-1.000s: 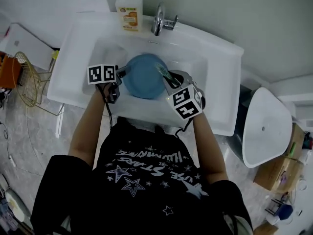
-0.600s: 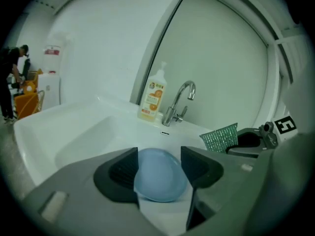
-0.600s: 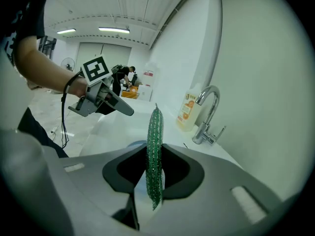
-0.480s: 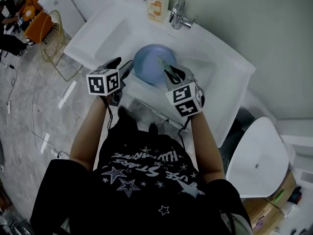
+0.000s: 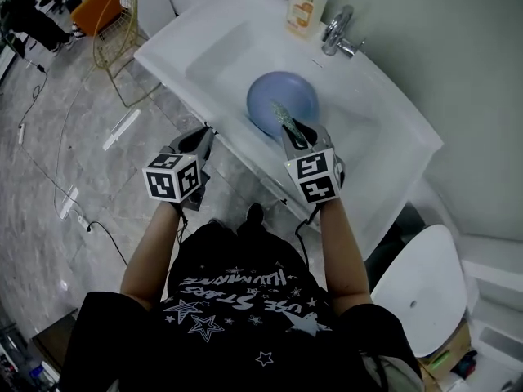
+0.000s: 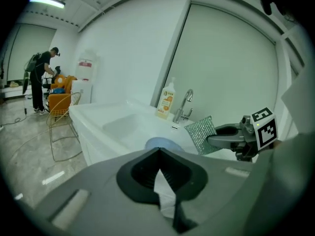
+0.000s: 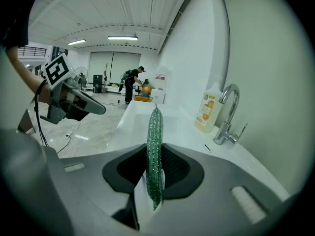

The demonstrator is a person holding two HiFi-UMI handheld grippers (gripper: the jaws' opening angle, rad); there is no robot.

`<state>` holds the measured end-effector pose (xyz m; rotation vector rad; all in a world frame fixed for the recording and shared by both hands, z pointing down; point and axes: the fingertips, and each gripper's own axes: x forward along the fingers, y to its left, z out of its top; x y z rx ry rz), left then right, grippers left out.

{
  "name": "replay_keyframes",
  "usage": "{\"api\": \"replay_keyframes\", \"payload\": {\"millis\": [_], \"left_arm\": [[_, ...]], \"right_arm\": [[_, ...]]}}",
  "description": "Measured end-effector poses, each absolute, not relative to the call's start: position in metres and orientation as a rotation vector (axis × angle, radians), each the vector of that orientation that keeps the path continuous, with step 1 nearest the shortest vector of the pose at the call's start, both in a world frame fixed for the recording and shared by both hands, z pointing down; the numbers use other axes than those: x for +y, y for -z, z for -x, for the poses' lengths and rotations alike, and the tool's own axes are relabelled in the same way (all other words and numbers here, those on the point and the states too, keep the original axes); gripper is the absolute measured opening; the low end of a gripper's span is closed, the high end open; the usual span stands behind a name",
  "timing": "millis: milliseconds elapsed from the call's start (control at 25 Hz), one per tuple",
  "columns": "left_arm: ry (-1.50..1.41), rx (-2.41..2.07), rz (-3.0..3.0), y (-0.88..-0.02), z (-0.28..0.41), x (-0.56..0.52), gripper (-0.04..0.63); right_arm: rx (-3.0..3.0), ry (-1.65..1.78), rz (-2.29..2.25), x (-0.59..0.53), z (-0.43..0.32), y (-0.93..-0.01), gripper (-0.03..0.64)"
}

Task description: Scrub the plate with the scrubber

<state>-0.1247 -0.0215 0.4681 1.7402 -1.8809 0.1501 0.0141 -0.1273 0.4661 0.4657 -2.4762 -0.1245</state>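
Observation:
The blue plate (image 5: 282, 103) lies in the basin of the white sink (image 5: 392, 149), with nothing holding it; it shows as a blue sliver (image 6: 158, 142) in the left gripper view. My right gripper (image 5: 292, 131) hovers over the plate's near rim, shut on the green mesh scrubber (image 5: 286, 119), which stands edge-on between the jaws (image 7: 155, 151). My left gripper (image 5: 204, 135) is outside the sink, left of its front edge and over the floor. Its jaws are shut with nothing in them (image 6: 158, 154).
A soap bottle (image 5: 307, 6) and a chrome faucet (image 5: 339, 24) stand at the sink's back rim. A gold wire chair (image 5: 118, 35) is on the floor to the left, a white rounded lid (image 5: 421, 288) to the right. A person (image 6: 42, 80) stands far off.
My left gripper has come away from the plate's left rim and drawn back out of the sink. The plate stays in the basin. The right gripper still holds the scrubber over it.

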Motion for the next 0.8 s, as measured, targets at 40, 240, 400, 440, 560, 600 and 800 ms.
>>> {"api": "replay_keyframes", "payload": {"millis": [40, 240, 400, 440, 560, 600, 800], "left_arm": [[-0.141, -1.875, -1.728, -0.474, 0.123, -0.014, 0.000], [-0.135, -1.833, -1.712, -0.497, 0.110, 0.029, 0.000], [-0.090, -1.809, -1.721, -0.498, 0.100, 0.067, 0.000], [-0.092, -1.806, -1.730, -0.498, 0.098, 0.077, 0.000], [-0.113, -1.813, -1.767, -0.492, 0.092, 0.100, 0.000], [-0.114, -1.821, -1.775, -0.489, 0.091, 0.107, 0.000], [-0.092, -1.837, -1.799, -0.471, 0.085, 0.142, 0.000]], "right_arm": [[-2.468, 0.115, -0.458, -0.124, -0.014, -0.471, 0.110], [-2.428, 0.077, -0.456, -0.099, -0.021, -0.490, 0.109], [-2.414, 0.111, -0.489, -0.070, -0.025, -0.481, 0.109], [-2.412, 0.118, -0.502, -0.061, -0.027, -0.479, 0.109], [-2.414, 0.128, -0.522, -0.036, -0.036, -0.469, 0.109], [-2.414, 0.133, -0.524, -0.028, -0.039, -0.466, 0.109], [-2.419, 0.125, -0.576, 0.009, -0.057, -0.453, 0.109]]}}
